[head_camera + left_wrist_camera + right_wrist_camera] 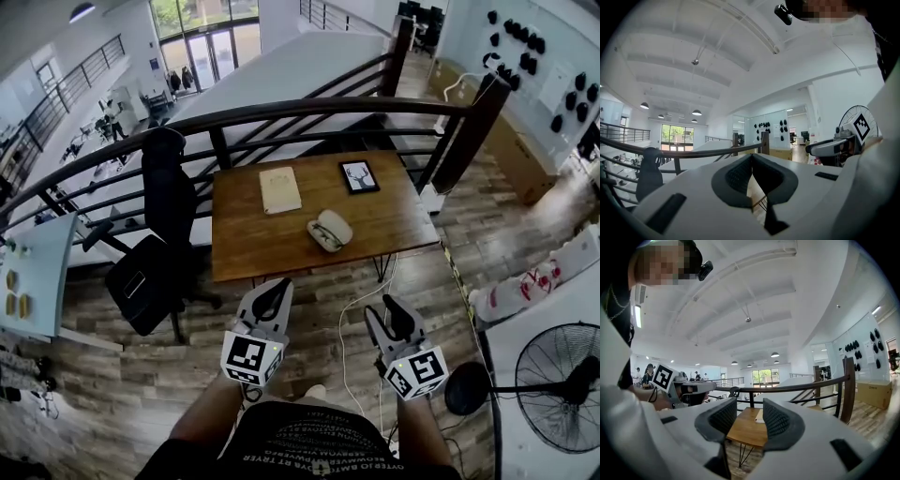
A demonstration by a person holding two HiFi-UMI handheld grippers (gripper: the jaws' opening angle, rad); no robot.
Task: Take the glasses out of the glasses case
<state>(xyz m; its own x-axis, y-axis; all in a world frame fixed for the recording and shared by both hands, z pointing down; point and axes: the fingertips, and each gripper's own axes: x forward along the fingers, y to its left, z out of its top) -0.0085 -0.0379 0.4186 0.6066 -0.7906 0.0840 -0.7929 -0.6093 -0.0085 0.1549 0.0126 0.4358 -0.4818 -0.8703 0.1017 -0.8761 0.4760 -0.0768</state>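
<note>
Noted wooden table [375, 225] ahead, across a strip of plank floor. Found glasses case [336, 225] lying open on the table, right of centre and toward its near edge, glasses [323, 237] resting in the open half. Saw pale booklet [279, 189] farther back on the table, well apart from the case.

Held both tools short of the table's near edge, touching nothing. Read left gripper [276, 291] as pinched closed on nothing, pad tips meeting. Read right gripper [394, 309] as parted and empty, table showing through the gap.

Judged task not yet begun. Risks judged:
- light case likely to skid or tip toward the table edge if tugged by the glasses with no brace
- thin frame apt to slip or bend under a hard pinch
- lid could drop onto a jaw
- left tool no use at the table unless opened first
</note>
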